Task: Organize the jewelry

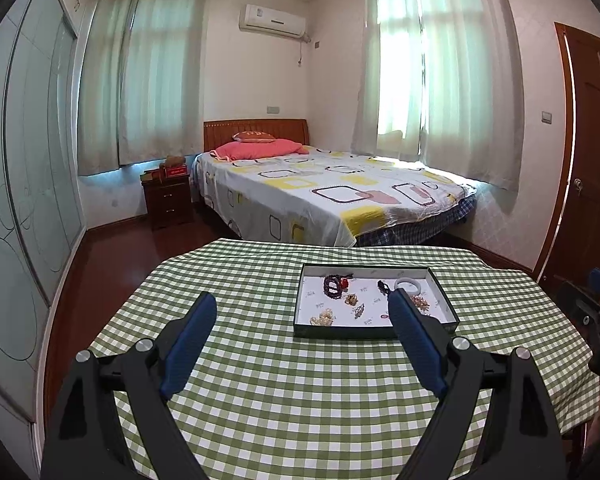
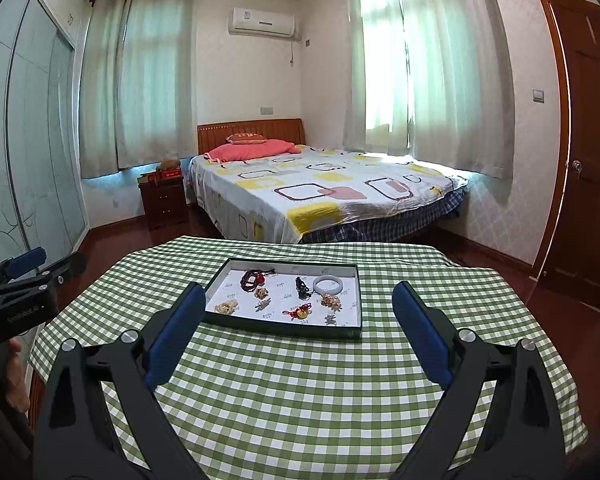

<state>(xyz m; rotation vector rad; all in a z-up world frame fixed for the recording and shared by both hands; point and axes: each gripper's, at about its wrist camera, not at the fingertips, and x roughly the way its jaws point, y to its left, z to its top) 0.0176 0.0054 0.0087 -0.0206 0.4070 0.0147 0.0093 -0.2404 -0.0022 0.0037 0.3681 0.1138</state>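
Jewelry sits spread out in a shallow dark-walled tray (image 2: 356,300) on the green checked tablecloth (image 2: 300,380), toward the far side of the table. From left to right in the right wrist view: a pale bead cluster (image 2: 226,306) at the near left, a dark red bead bracelet (image 2: 249,279) behind it, a small metal piece (image 2: 262,304) and a red knotted charm (image 2: 298,313) in the middle, a black cord piece (image 2: 301,285), then a pale bangle (image 2: 328,284) and another light cluster (image 2: 330,301) at the right.

Neither tool touches anything. The left gripper (image 1: 302,308) is held with its blue pads wide apart and nothing between them; the tray lies ahead of it and off to its right. The right gripper (image 2: 298,300) is likewise spread wide and empty, with the tray almost straight ahead and a little to its left.

The tray's long side runs across both views, so each piece is reachable from the near edge. The right gripper looks better lined up with the tray, especially the bangle side; the left would need to swing inward, and seems the natural one for the bead bracelet end.
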